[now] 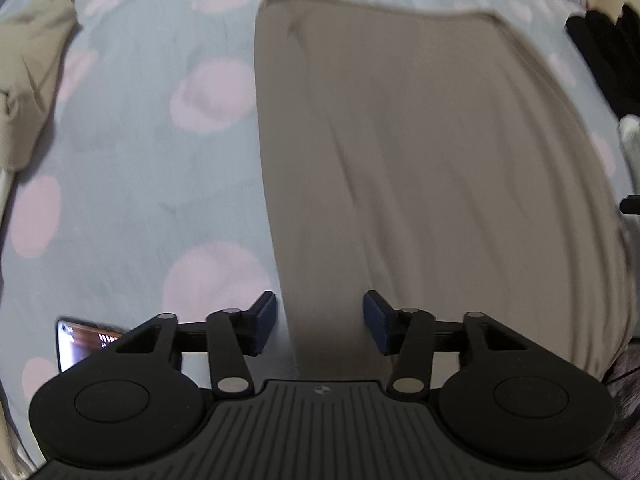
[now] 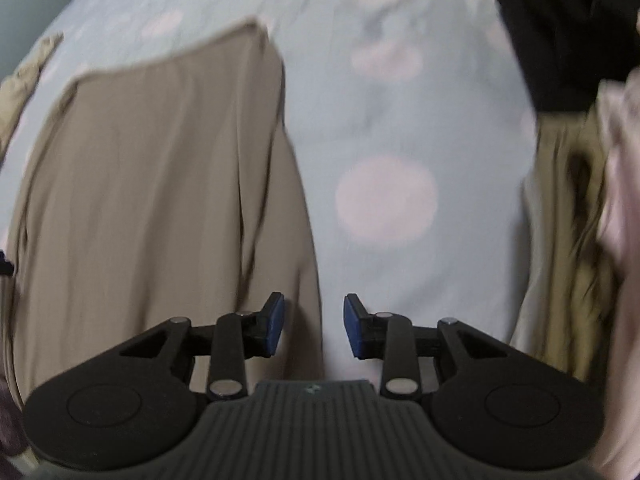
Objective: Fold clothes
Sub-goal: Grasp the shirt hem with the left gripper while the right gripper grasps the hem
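A taupe garment [image 1: 420, 152] lies flat on the bed, folded into a long panel. My left gripper [image 1: 319, 322] is open over the garment's near left edge, holding nothing. The same garment [image 2: 152, 184] fills the left of the right wrist view. My right gripper [image 2: 314, 326] is open and empty over the garment's near right edge, with its right finger over bare sheet. Both views are a little blurred.
The bed sheet [image 1: 132, 184] is pale blue with pink spots. A crumpled beige garment [image 1: 32, 72] lies at the far left. A phone [image 1: 82, 342] lies near my left gripper. Black clothes [image 2: 568, 28] and a beige and pink pile [image 2: 576, 240] lie at the right.
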`<act>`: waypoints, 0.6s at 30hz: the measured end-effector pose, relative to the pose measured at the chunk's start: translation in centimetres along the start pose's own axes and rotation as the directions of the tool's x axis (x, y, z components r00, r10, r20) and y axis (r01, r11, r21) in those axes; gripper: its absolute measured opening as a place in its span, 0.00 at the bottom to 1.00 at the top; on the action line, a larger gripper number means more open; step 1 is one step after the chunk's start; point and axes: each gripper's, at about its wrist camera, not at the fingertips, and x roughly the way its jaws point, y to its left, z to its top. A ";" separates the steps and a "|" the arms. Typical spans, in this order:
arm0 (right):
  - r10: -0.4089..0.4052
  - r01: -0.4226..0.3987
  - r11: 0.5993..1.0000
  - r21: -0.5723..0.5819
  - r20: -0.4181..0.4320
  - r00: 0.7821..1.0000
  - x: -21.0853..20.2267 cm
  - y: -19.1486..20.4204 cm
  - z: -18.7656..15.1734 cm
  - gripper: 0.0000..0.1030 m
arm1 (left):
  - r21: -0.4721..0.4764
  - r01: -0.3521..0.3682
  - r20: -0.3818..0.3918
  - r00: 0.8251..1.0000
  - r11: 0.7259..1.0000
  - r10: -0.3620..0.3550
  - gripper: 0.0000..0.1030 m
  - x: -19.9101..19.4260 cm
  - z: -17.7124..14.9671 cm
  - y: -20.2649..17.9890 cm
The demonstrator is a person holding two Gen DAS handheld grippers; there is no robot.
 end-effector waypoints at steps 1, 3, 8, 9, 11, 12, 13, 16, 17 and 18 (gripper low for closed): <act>0.006 -0.005 1.000 0.012 -0.024 1.000 0.6 -0.3 -0.7 0.34 | 0.005 0.005 -0.007 1.000 1.000 -0.005 0.26 0.3 -0.2 0.0; 0.033 -0.032 0.999 0.028 -0.031 0.999 1.0 -0.5 -1.7 0.27 | 0.009 0.020 0.006 1.000 1.000 -0.020 0.15 0.2 -0.4 -0.1; 0.038 -0.038 0.999 0.003 0.029 0.999 -0.5 0.0 -2.1 0.02 | -0.003 0.037 0.043 0.998 0.999 -0.037 0.02 -1.0 -0.6 0.0; 0.030 -0.031 1.000 0.003 0.043 0.999 -0.8 0.1 -1.8 0.02 | -0.013 0.040 0.052 0.998 0.999 -0.039 0.02 -1.5 -0.6 0.2; 0.032 -0.033 0.999 0.015 0.061 0.998 -2.1 0.0 -1.5 0.02 | -0.025 0.039 0.076 0.996 0.999 -0.037 0.02 -2.9 -0.6 0.7; 0.016 -0.018 1.000 0.015 0.075 0.997 -2.6 -0.2 -1.2 0.02 | -0.033 0.035 0.089 0.996 0.999 -0.032 0.02 -3.6 -0.5 1.1; 0.001 -0.002 1.000 0.014 0.088 0.996 -3.0 -0.4 -0.9 0.02 | -0.044 0.030 0.103 0.994 0.999 -0.026 0.02 -4.4 -0.4 1.6; -0.057 0.053 0.998 0.027 0.142 0.988 -4.4 -1.3 0.4 0.01 | -0.080 -0.002 0.150 0.989 0.997 0.014 0.02 -6.7 0.3 3.1; -0.078 0.074 0.997 0.034 0.162 0.984 -4.9 -1.6 1.0 0.01 | -0.094 -0.013 0.168 0.985 0.995 0.029 0.02 -7.4 0.7 3.7; -0.092 0.086 0.995 0.041 0.179 0.980 -5.4 -2.2 1.4 0.01 | -0.108 -0.021 0.187 0.982 0.994 0.041 0.02 -8.1 1.2 4.3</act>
